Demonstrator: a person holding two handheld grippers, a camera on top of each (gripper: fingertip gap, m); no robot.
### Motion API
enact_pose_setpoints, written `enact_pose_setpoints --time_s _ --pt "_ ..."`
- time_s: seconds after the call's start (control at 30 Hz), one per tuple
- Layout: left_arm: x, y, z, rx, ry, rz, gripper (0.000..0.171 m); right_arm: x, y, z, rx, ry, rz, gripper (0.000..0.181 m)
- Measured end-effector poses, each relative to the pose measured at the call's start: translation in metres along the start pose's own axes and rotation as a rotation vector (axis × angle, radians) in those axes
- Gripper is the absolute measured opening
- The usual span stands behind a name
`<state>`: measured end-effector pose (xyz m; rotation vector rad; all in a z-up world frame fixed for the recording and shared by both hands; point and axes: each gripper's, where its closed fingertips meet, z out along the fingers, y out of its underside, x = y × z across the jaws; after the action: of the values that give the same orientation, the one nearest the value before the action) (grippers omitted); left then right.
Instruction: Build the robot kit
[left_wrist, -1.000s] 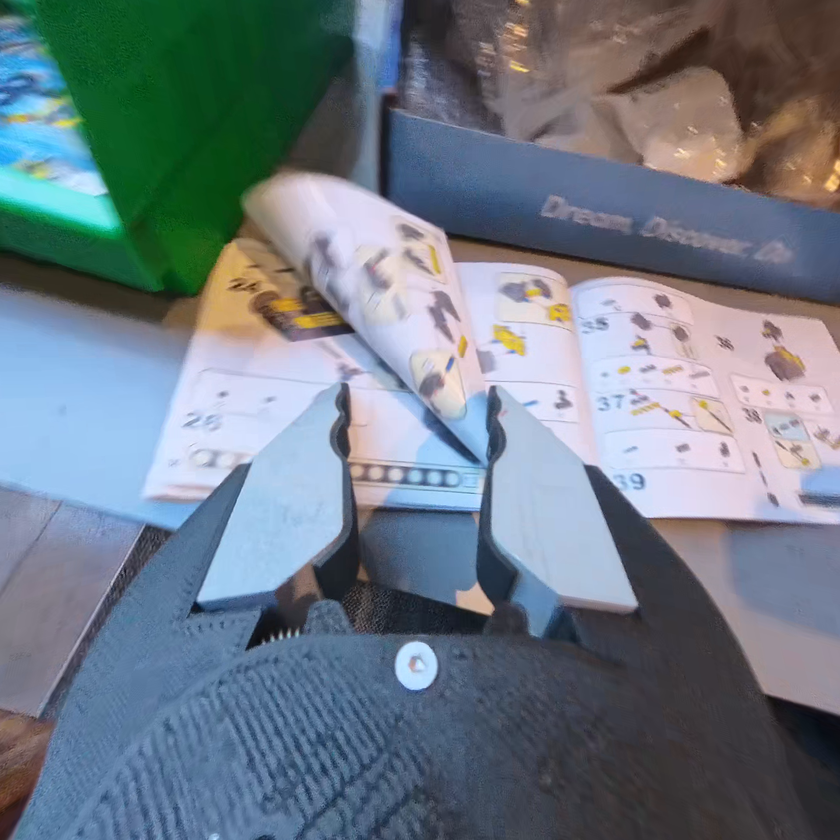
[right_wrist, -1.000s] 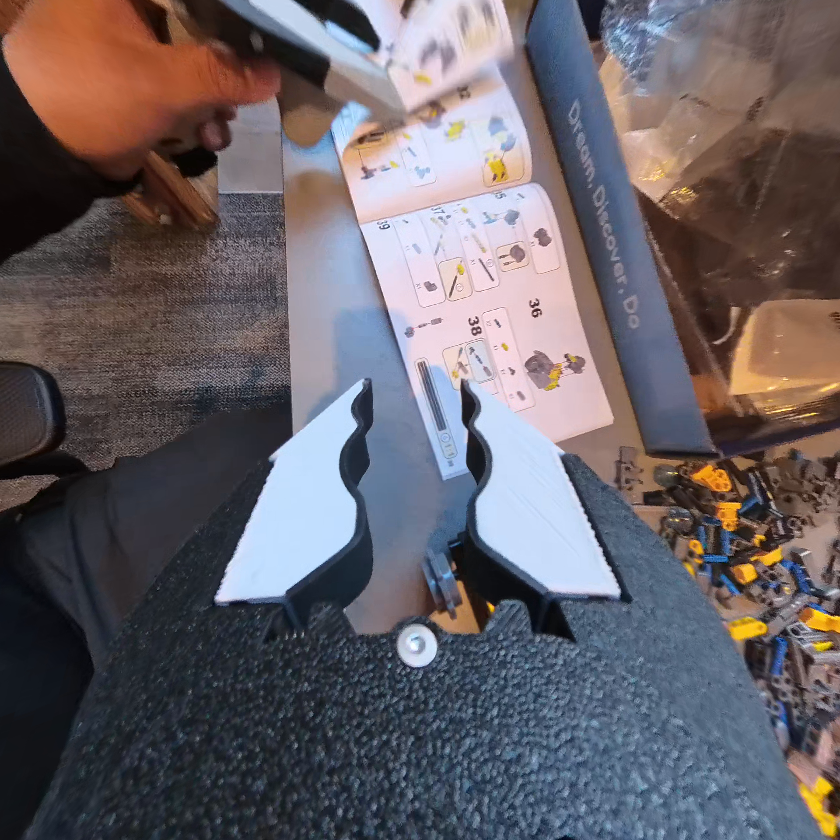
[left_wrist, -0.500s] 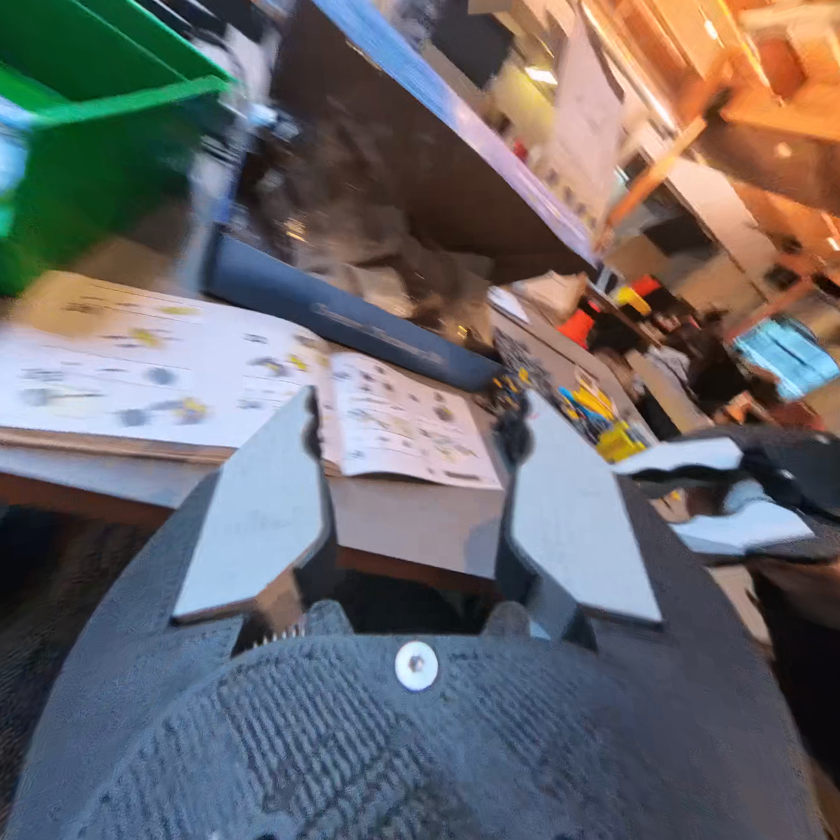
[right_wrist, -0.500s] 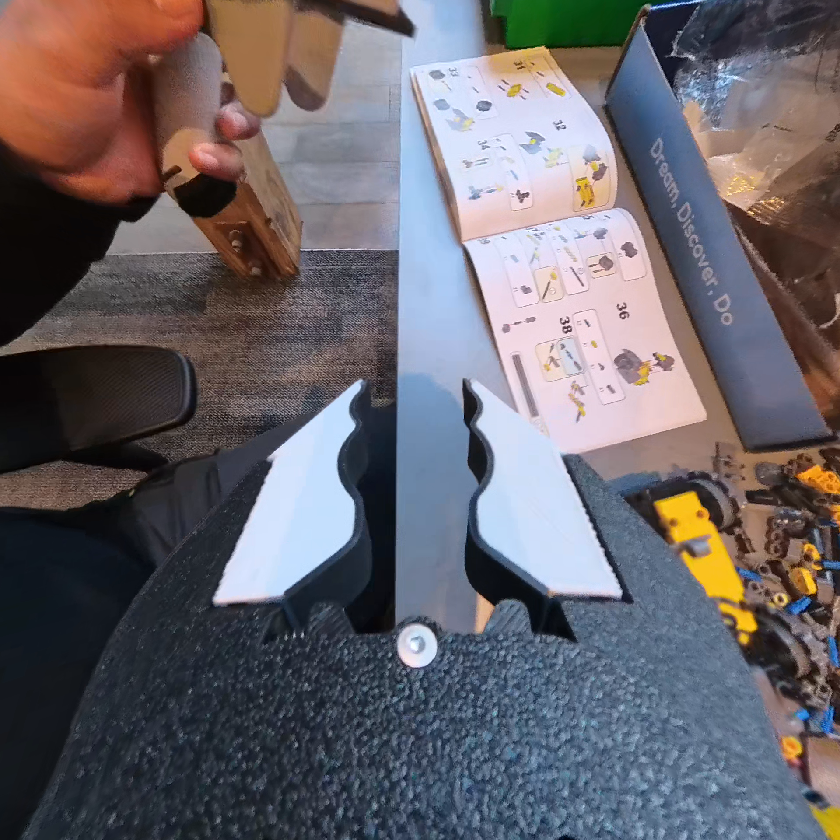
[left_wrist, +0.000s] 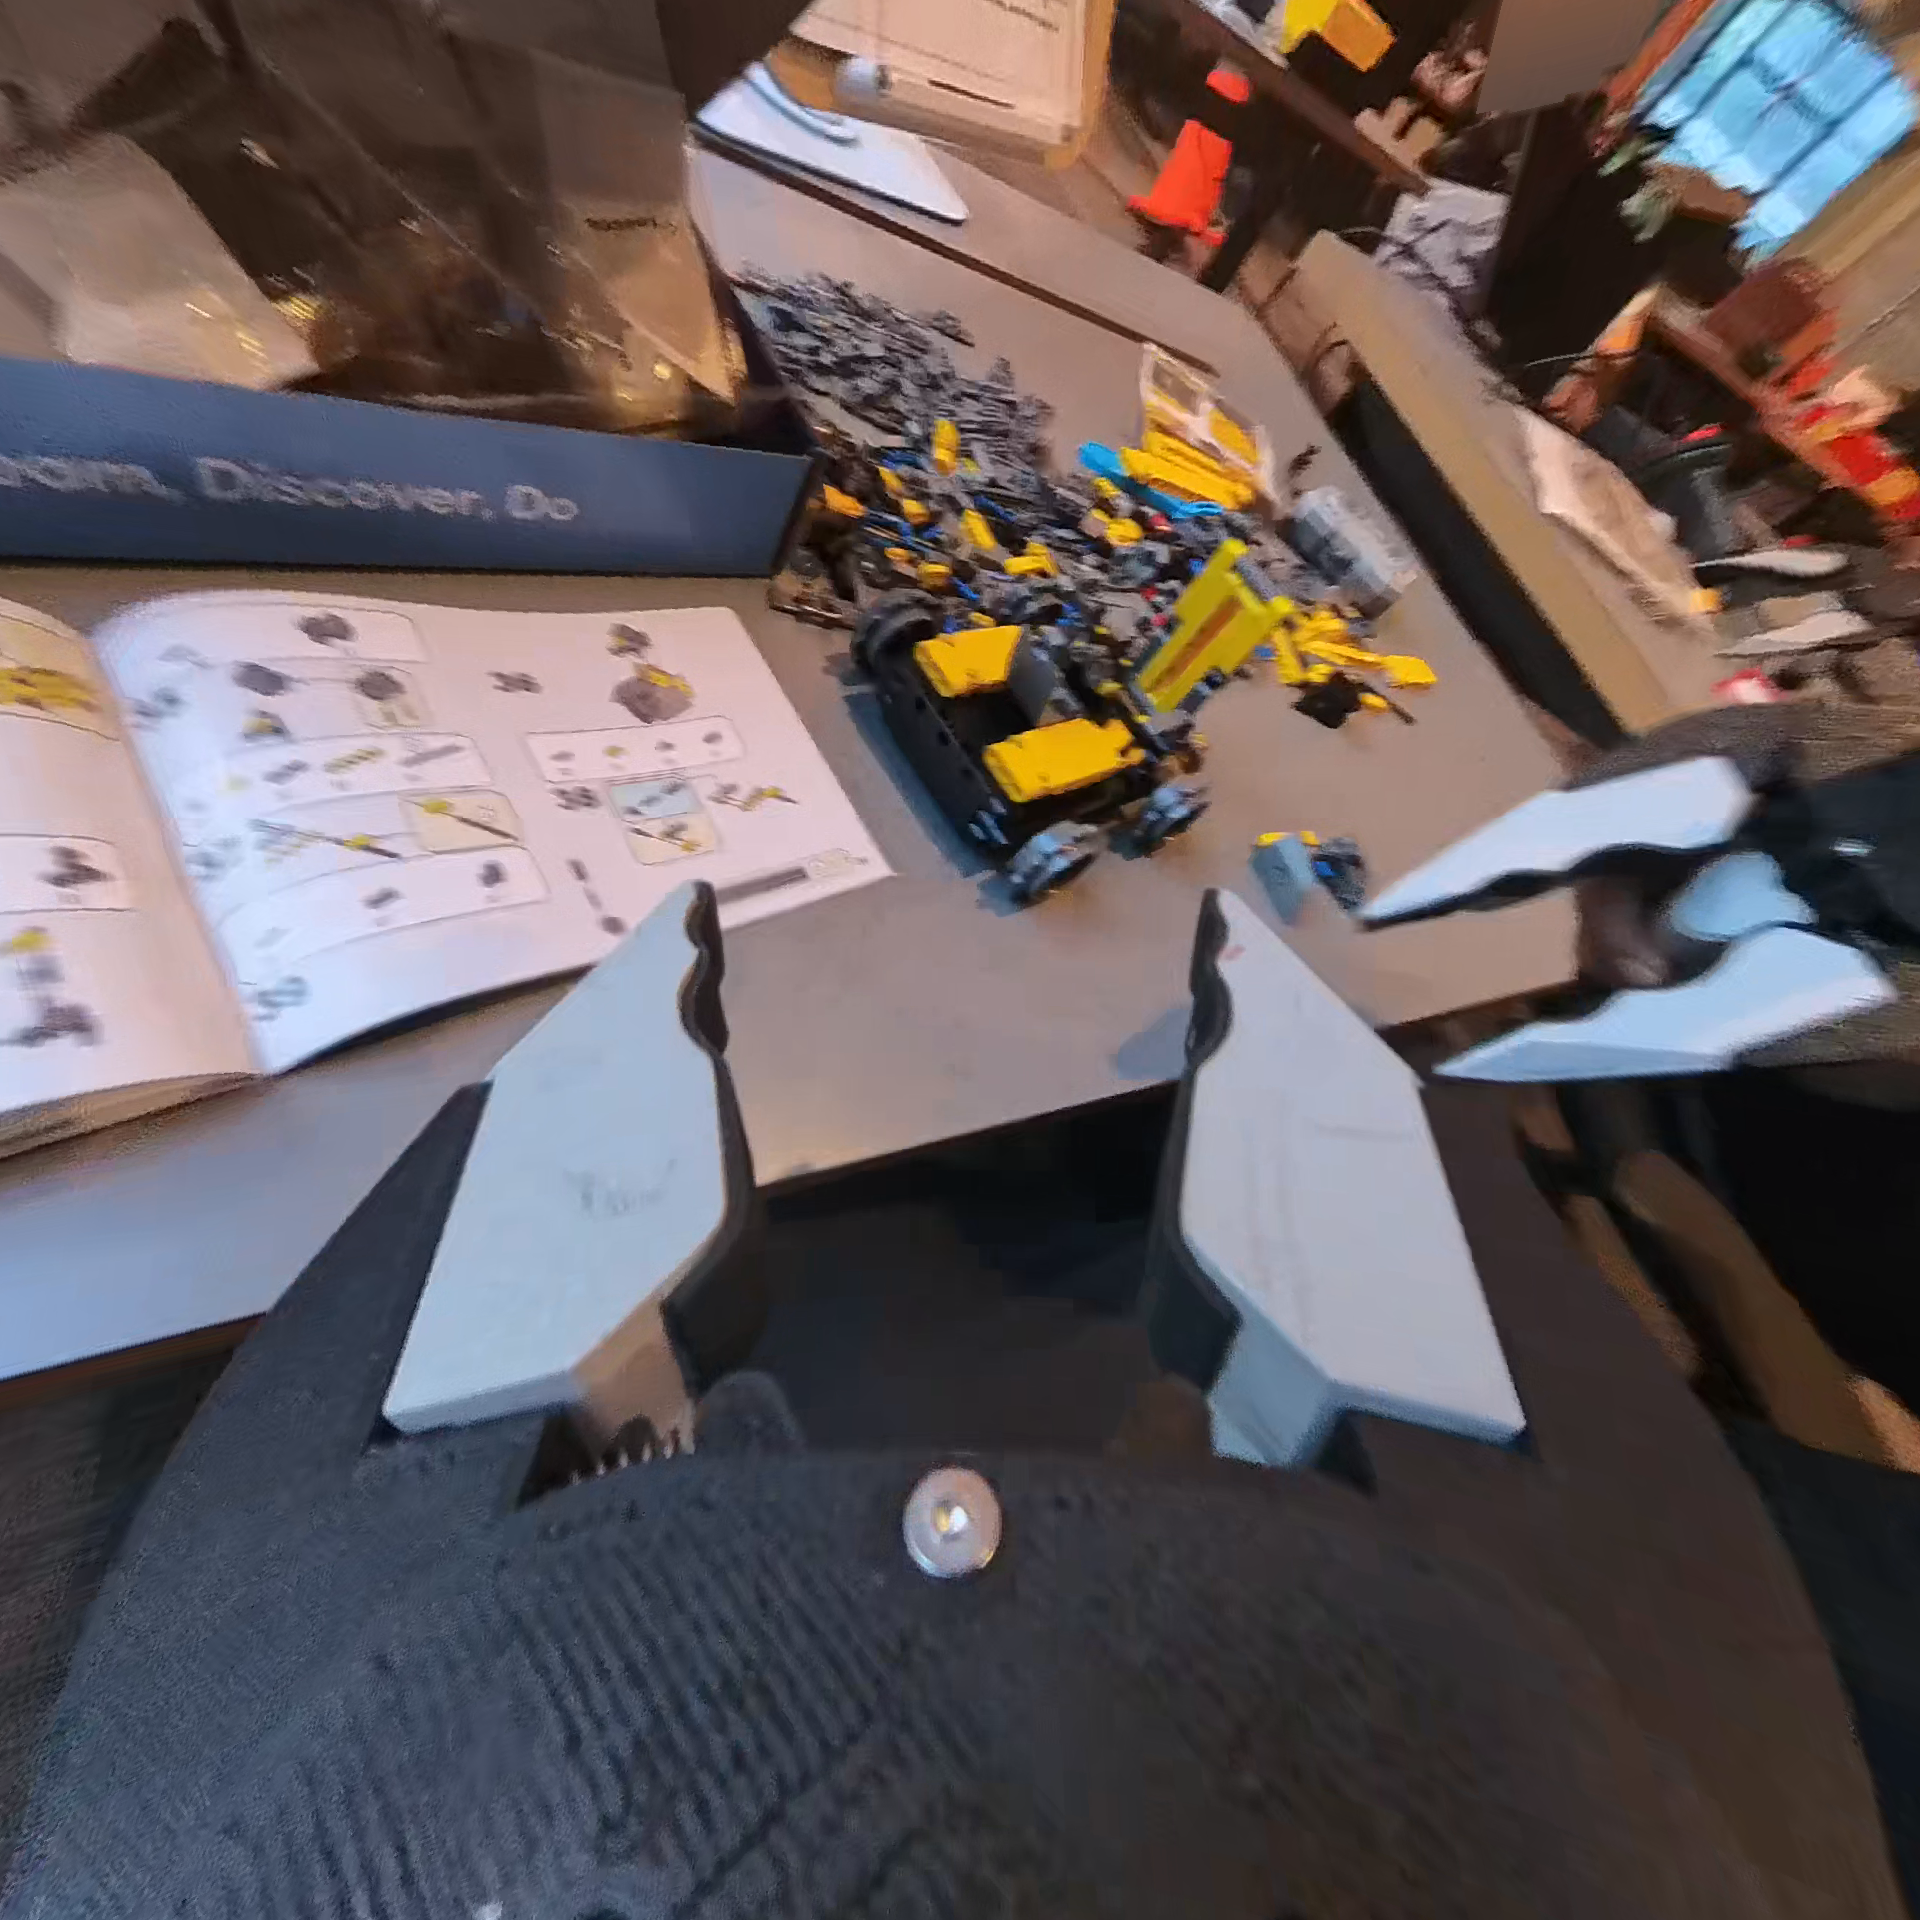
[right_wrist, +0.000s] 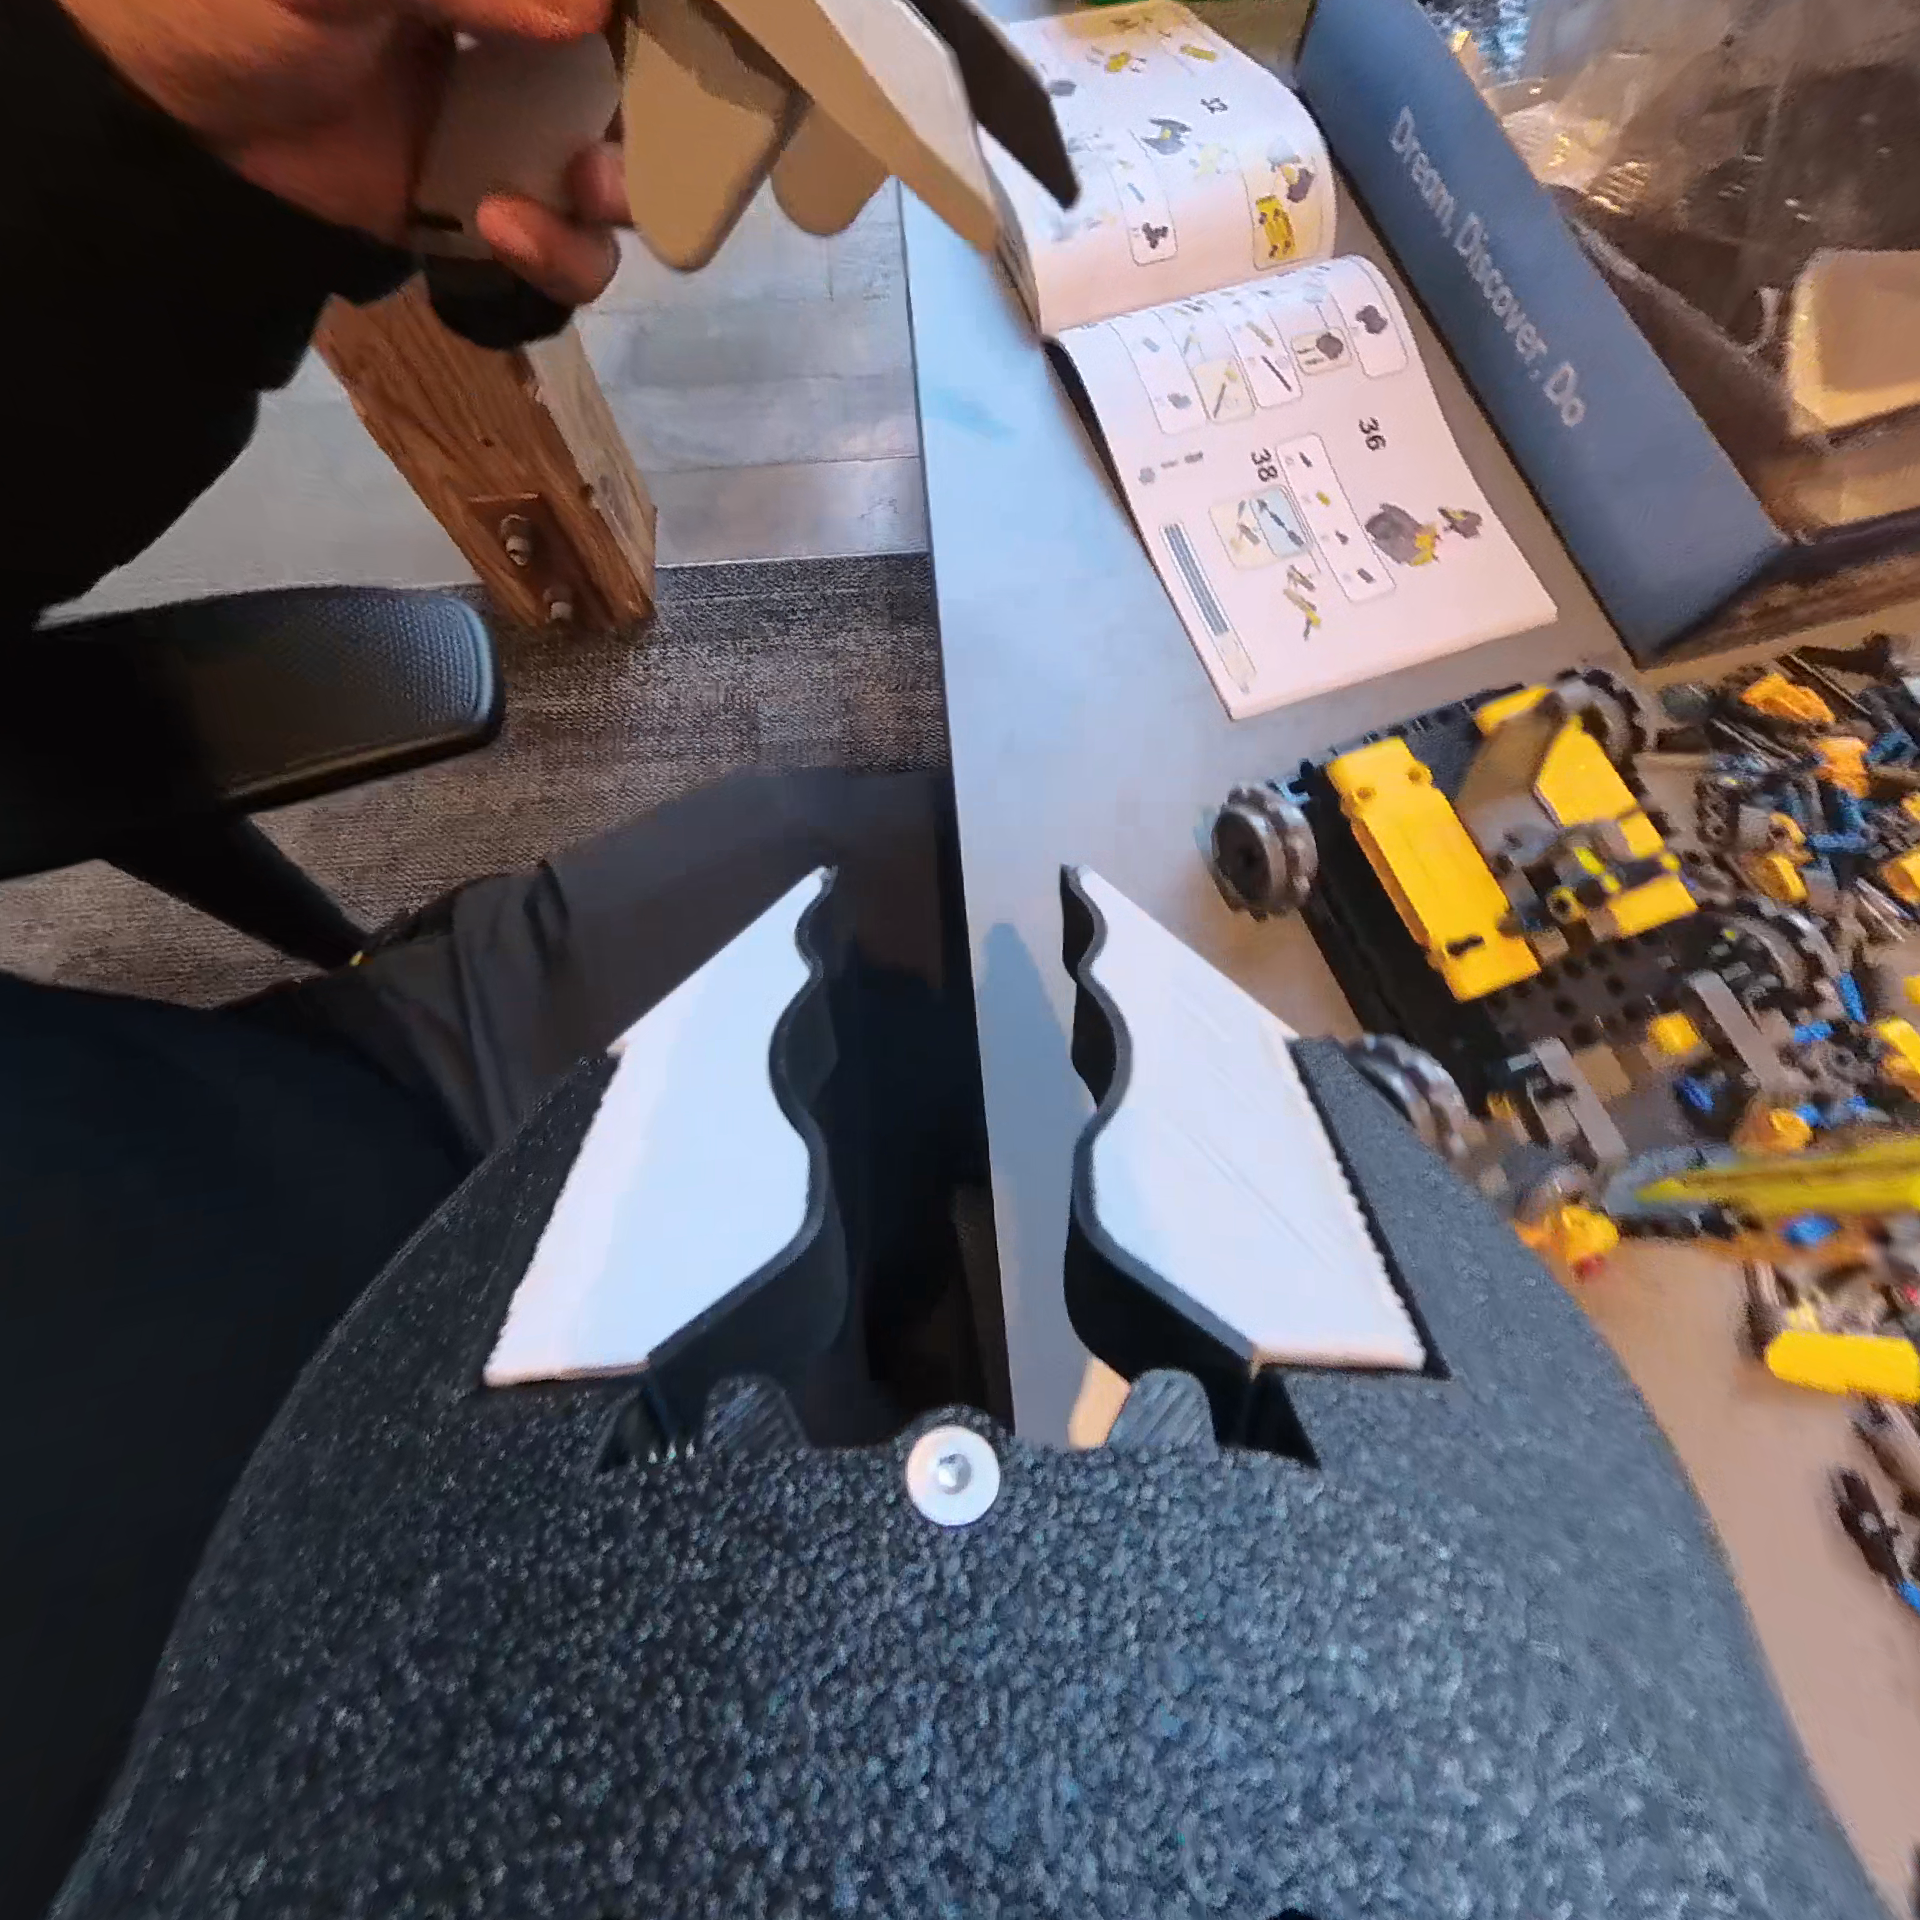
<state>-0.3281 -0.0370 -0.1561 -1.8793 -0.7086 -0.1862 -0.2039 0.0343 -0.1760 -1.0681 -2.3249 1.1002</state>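
Note:
My left gripper (left_wrist: 951, 909) is open and empty, held over the near edge of the grey table (left_wrist: 966, 997). An open instruction booklet (left_wrist: 416, 790) lies to its left, and a half-built yellow and black brick vehicle (left_wrist: 1023, 748) stands just beyond it. My right gripper (right_wrist: 948, 883) is open and empty above the table's near edge (right_wrist: 1023, 727); it also shows in the left wrist view (left_wrist: 1403, 987) at the right. The vehicle (right_wrist: 1455, 883) lies to its right and the booklet (right_wrist: 1299, 447) lies ahead. The left gripper (right_wrist: 935, 135), held by a hand, is at the top of the right wrist view.
A pile of loose yellow, blue and dark bricks (left_wrist: 1091, 520) lies behind the vehicle. A dark blue box (left_wrist: 395, 499) holding clear plastic bags stands behind the booklet. Below the table are a wooden leg (right_wrist: 499, 447), a black chair (right_wrist: 312, 686) and grey carpet.
My left gripper let the booklet page fall flat, drew back off the booklet and swung right toward the vehicle, opening wider. My right gripper pulled back toward the table's near edge.

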Motion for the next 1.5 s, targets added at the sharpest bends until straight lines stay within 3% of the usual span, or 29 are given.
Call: enact_pose_setpoints --time_s 0.13,0.2,0.27,0.4,0.53,0.63,0.9,1.03,1.13,1.27,1.4,1.5 --pt "-0.036 -0.008 -0.003 0.019 -0.217 0.162 0.092 0.013 0.031 -0.036 0.005 0.082 0.009 0.042" --pt "-0.059 -0.004 0.0 -0.054 -0.286 0.215 0.11 0.028 0.052 -0.06 0.001 0.156 0.036 0.042" --pt "-0.091 0.002 0.002 -0.155 -0.37 0.223 0.112 0.054 0.074 -0.087 0.035 0.238 0.158 0.047" --pt "-0.136 0.0 0.016 -0.241 -0.423 0.201 0.099 0.067 0.092 -0.117 0.244 0.062 0.57 0.057" --pt "-0.157 0.011 0.041 -0.331 -0.401 0.149 0.1 0.076 0.104 -0.121 0.293 0.059 0.65 0.062" --pt "-0.169 0.021 0.049 -0.393 -0.46 0.19 0.099 0.075 0.103 -0.12 0.325 0.03 0.678 0.067" --pt "-0.159 0.026 0.055 -0.361 -0.488 0.22 0.094 0.085 0.119 -0.119 0.338 0.097 0.663 0.069" --pt "-0.142 0.03 0.062 -0.322 -0.468 0.247 0.093 0.108 0.132 -0.128 0.291 0.31 0.526 0.069" --pt "-0.123 0.024 0.058 -0.228 -0.472 0.228 0.076 0.116 0.136 -0.133 0.282 0.379 0.479 0.072" --pt "-0.095 0.023 0.05 -0.089 -0.432 0.164 0.087 0.125 0.147 -0.134 0.277 0.412 0.486 0.072" --pt "-0.077 0.03 0.043 0.008 -0.438 0.173 0.085 0.144 0.164 -0.141 0.224 0.516 0.454 0.072" --pt "-0.057 0.044 0.047 0.007 -0.344 0.067 0.082 0.146 0.175 -0.137 0.212 0.468 0.548 0.074"
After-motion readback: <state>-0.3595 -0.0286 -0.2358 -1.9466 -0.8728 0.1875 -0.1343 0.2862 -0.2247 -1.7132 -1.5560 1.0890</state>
